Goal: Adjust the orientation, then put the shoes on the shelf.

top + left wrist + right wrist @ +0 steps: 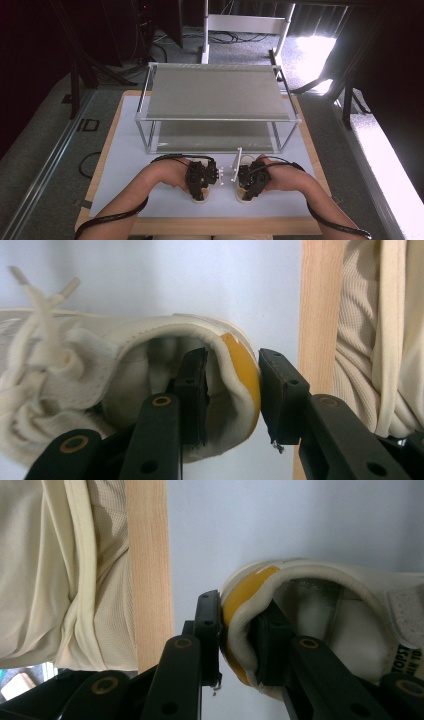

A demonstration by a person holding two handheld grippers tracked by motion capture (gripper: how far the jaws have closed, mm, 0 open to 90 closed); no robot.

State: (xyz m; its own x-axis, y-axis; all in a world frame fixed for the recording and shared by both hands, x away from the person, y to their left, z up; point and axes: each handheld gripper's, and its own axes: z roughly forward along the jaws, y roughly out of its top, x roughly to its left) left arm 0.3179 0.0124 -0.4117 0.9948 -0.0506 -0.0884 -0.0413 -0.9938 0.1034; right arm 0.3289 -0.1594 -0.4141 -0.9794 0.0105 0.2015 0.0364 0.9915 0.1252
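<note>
Two cream-white shoes with yellow heel tabs lie side by side on the white mat near the table's front edge. My left gripper [199, 187] [232, 395] is shut on the heel of the left shoe [201, 196] [100, 360], one jaw inside the collar and the other outside against the yellow tab [245, 372]. My right gripper [250, 187] [237, 640] grips the right shoe [243, 196] [350, 610] the same way, across its yellow tab [240, 597]. White laces [235, 162] trail from the shoes toward the rack.
A two-level metal rack [215, 92] with grey shelves stands at the back of the white mat [125, 165]. The wooden table edge [320, 305] [150, 570] lies just behind the heels, with the person's cream shirt [60, 570] beyond it.
</note>
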